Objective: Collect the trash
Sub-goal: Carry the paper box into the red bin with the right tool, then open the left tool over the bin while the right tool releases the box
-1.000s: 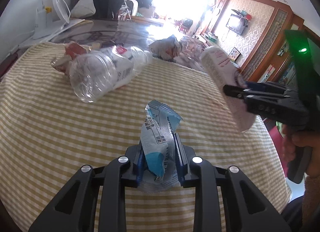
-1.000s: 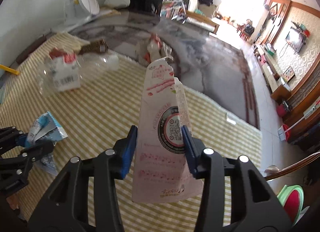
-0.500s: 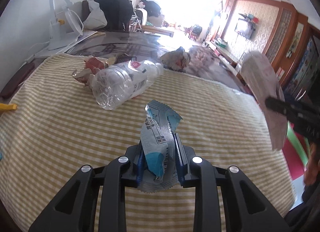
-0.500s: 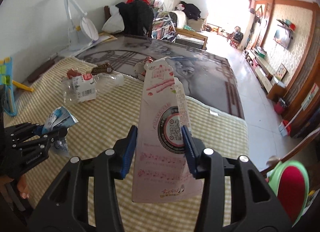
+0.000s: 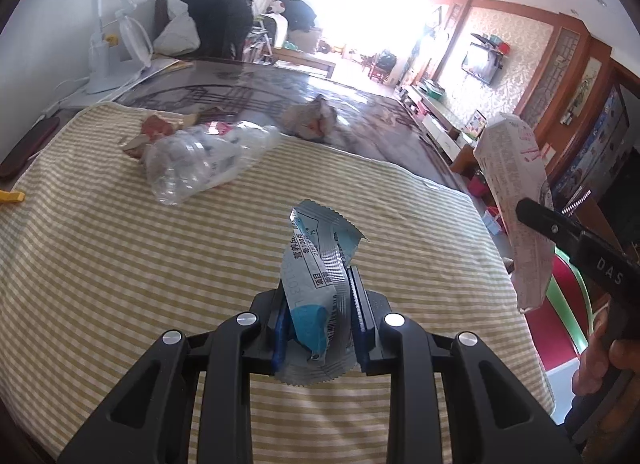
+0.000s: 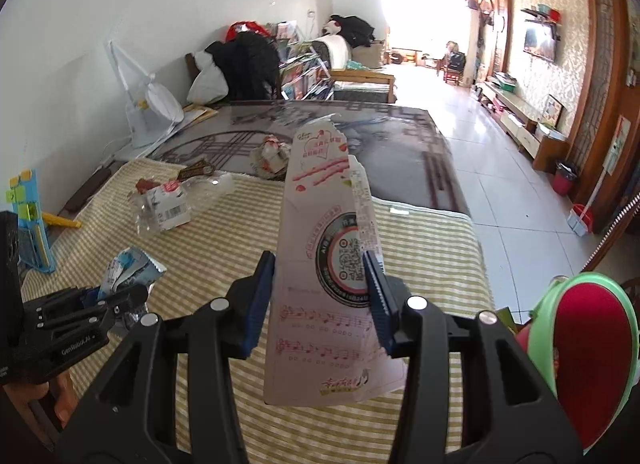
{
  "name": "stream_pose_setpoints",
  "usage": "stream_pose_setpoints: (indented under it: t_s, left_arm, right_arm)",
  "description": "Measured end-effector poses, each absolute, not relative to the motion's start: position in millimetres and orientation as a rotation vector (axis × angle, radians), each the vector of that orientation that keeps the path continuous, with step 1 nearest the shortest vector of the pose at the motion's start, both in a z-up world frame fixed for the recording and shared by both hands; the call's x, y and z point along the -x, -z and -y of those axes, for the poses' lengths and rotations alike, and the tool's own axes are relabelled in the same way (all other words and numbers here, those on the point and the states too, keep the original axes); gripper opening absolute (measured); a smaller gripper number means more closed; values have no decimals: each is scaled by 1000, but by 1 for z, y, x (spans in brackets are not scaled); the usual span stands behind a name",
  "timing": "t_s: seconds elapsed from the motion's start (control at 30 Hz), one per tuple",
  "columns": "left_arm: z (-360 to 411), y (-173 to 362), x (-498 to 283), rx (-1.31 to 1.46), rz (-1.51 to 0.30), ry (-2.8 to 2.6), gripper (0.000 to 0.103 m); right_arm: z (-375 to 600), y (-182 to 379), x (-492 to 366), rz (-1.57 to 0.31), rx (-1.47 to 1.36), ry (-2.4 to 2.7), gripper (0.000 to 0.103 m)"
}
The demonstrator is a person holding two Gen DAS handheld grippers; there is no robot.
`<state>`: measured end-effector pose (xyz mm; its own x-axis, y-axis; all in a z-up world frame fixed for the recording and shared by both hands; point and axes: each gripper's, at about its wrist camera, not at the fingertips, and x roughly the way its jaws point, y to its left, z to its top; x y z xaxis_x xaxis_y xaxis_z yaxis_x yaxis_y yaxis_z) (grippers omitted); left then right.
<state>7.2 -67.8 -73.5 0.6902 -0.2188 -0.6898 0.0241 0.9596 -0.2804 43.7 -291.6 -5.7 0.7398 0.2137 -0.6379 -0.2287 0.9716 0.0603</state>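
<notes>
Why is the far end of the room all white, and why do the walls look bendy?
Left wrist view: sunlight at the far end washes out to pure white; the plastic bottle is smeared, while the blue wrapper stays sharp. Right wrist view: the bright window glares less; the fisheye lens bends the walls, and the corners go black.

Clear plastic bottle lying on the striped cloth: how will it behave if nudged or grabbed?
The clear plastic bottle looks empty, so probably light for its size. It lies on its side, so a nudge may roll it on the striped cloth. Its walls look dented and thin, so it will likely crumple under a squeeze.
</notes>
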Motion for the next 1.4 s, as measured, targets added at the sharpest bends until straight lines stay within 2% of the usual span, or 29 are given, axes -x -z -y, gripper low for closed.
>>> stream_pose_setpoints:
  t_s: [0.4, 0.8, 1.3, 1.37, 1.4]
  left_arm:
    - [138, 68, -7, 178, -828, 239, 24]
    - [188, 58, -8, 129, -822, 323, 24]
    - [252, 35, -14, 79, -794, 450, 24]
    - [262, 35, -14, 72, -796, 469, 24]
    - [269, 34, -15, 70, -799, 486, 24]
  right_arm:
    - [353, -1, -40, -665, -105, -160, 44]
    - [400, -6, -28, -630, -118, -47, 44]
    - [521, 14, -12, -700, -284, 299, 44]
    - [528, 16, -10, -702, -299, 354, 58]
    - [530, 15, -7, -681, -310, 389, 81]
